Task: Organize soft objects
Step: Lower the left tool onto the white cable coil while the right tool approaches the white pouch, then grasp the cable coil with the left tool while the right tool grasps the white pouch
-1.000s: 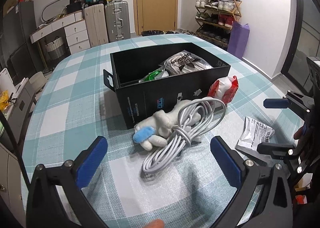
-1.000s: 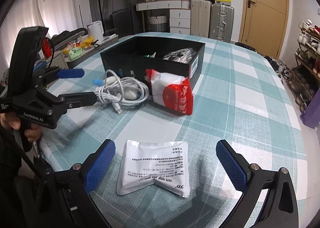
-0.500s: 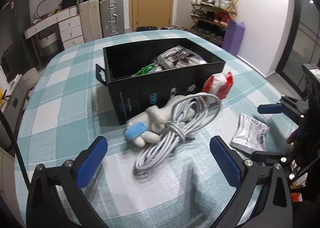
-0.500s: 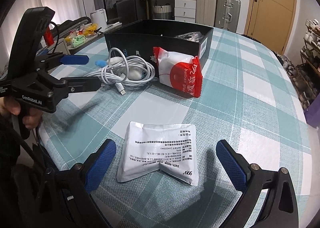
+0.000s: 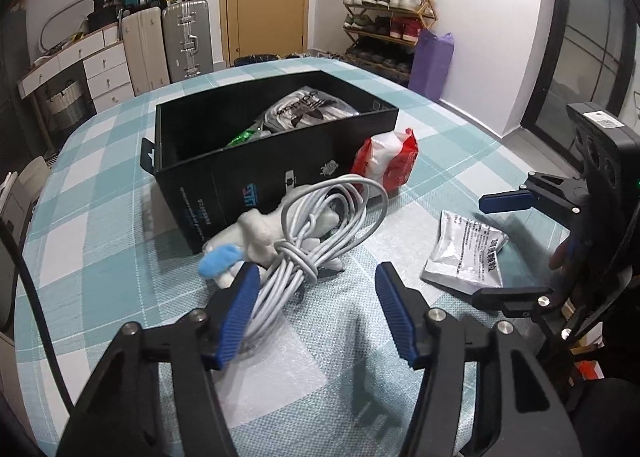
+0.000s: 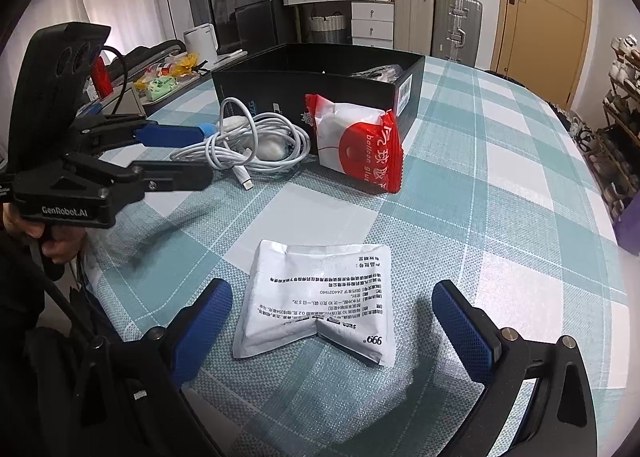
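A white plush toy [image 5: 264,231] with a blue tip lies under a coiled white cable [image 5: 320,233] in front of the black box [image 5: 280,185]. My left gripper [image 5: 314,289] is open, its left finger touching the cable's near end. A red-and-white packet [image 5: 386,163] leans on the box's right corner. A white foil pouch [image 6: 320,301] lies flat between the fingers of my open right gripper [image 6: 332,309]. The left gripper [image 6: 176,155] shows in the right wrist view beside the cable [image 6: 248,145].
The box holds a black-and-white bag [image 5: 308,109] and a green packet [image 5: 244,137]. The checked tablecloth [image 6: 500,185] covers a round table. Suitcases [image 5: 186,43], drawers and a shoe rack [image 5: 388,13] stand behind.
My left gripper has narrowed its opening and moved forward to the cable's near end. My right gripper has moved closer to the white pouch.
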Motion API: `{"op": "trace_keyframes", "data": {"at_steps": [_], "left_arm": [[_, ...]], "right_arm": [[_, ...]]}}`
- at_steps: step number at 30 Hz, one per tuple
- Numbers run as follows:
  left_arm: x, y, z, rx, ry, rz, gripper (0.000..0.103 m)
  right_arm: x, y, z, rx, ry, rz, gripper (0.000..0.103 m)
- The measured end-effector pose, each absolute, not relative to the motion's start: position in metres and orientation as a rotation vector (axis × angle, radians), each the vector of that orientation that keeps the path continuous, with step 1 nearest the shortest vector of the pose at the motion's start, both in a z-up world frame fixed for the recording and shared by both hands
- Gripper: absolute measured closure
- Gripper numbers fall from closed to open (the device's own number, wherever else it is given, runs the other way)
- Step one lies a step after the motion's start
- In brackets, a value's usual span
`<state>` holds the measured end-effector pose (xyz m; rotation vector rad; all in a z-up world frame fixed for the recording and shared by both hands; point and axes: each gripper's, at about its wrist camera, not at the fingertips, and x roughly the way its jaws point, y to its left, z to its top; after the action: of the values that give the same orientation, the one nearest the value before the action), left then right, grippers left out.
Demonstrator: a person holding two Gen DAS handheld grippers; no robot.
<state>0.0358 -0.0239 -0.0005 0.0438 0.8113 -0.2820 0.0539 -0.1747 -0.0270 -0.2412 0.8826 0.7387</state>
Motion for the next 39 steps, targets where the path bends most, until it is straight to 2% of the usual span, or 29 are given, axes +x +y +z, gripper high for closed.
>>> {"op": "trace_keyframes", "data": {"at_steps": [6, 22, 23, 26, 27, 30, 39], "left_arm": [[0.044, -0.026, -0.004, 0.042, 0.843, -0.275, 0.043], [0.058, -0.041, -0.008, 0.103, 0.877, -0.248, 0.044], [0.057, -0.041, -0.008, 0.107, 0.875, -0.245, 0.047], [0.058, -0.042, -0.010, 0.121, 0.878, -0.236, 0.068], [0.058, -0.041, -0.010, 0.116, 0.880, -0.241, 0.071], [0.056, -0.042, -0.009, 0.125, 0.875, -0.251, 0.075], [0.047, -0.039, -0.003, 0.076, 0.852, -0.277, 0.080]], "right_arm": [[0.052, -0.175, -0.030, -0.233, 0.889, 0.758, 0.002], [0.046, -0.170, -0.030, -0.272, 0.847, 0.764, 0.019], [0.045, -0.169, -0.030, -0.279, 0.841, 0.761, 0.022], [0.044, -0.169, -0.029, -0.285, 0.831, 0.765, 0.031], [0.044, -0.169, -0.029, -0.284, 0.829, 0.766, 0.034], [0.042, -0.169, -0.029, -0.288, 0.825, 0.775, 0.040], [0.041, -0.169, -0.027, -0.286, 0.808, 0.781, 0.045]]}}
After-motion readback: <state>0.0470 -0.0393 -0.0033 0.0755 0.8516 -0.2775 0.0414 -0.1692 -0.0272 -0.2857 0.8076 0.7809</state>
